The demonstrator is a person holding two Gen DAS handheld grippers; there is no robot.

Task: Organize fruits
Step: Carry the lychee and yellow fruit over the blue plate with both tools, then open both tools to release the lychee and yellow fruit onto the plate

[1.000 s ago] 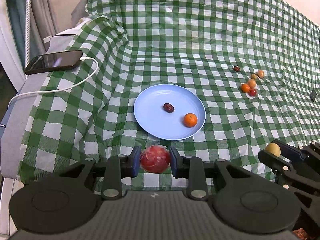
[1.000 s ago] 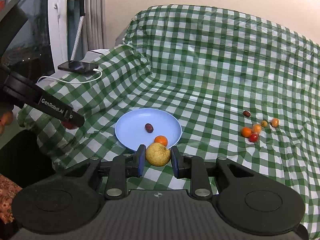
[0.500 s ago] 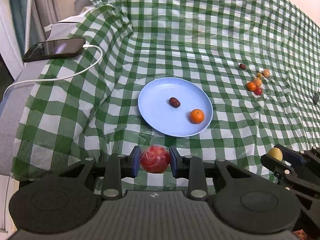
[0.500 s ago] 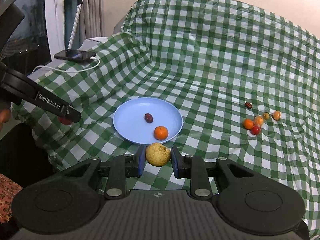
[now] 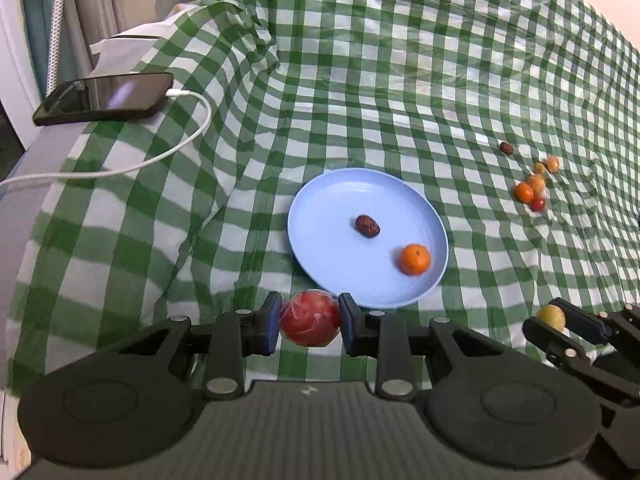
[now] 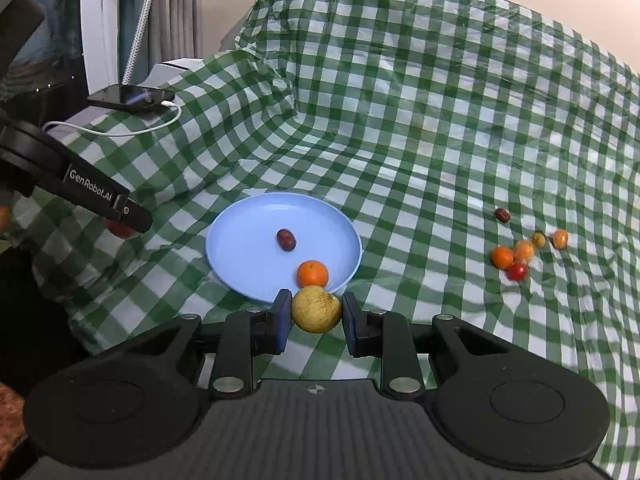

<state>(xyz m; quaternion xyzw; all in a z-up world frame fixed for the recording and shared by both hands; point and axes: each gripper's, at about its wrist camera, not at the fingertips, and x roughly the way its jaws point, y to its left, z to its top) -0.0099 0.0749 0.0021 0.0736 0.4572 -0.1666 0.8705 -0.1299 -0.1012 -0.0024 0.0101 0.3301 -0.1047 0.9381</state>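
Observation:
A light blue plate (image 5: pixel 320 200) (image 6: pixel 240 224) lies on the green checked cloth and holds a dark red date (image 5: pixel 367 226) (image 6: pixel 286 239) and a small orange (image 5: pixel 415 259) (image 6: pixel 312 273). My left gripper (image 5: pixel 309 318) is shut on a red apple (image 5: pixel 310 317), just short of the plate's near rim. My right gripper (image 6: pixel 316 311) is shut on a yellow-brown round fruit (image 6: pixel 316 309) (image 5: pixel 551 317), also at the plate's near rim. Several small loose fruits (image 5: pixel 532 188) (image 6: pixel 516 256) lie in a cluster to the right.
A black phone (image 5: pixel 104 98) (image 6: pixel 128 97) with a white cable (image 5: pixel 160 156) rests on the grey ledge at the far left. The cloth rises in folds behind the plate. The left gripper's arm (image 6: pixel 80 188) crosses the right wrist view's left side.
Both grippers moved forward toward the plate with their fruits still held. The plate and the loose fruits now appear closer and larger.

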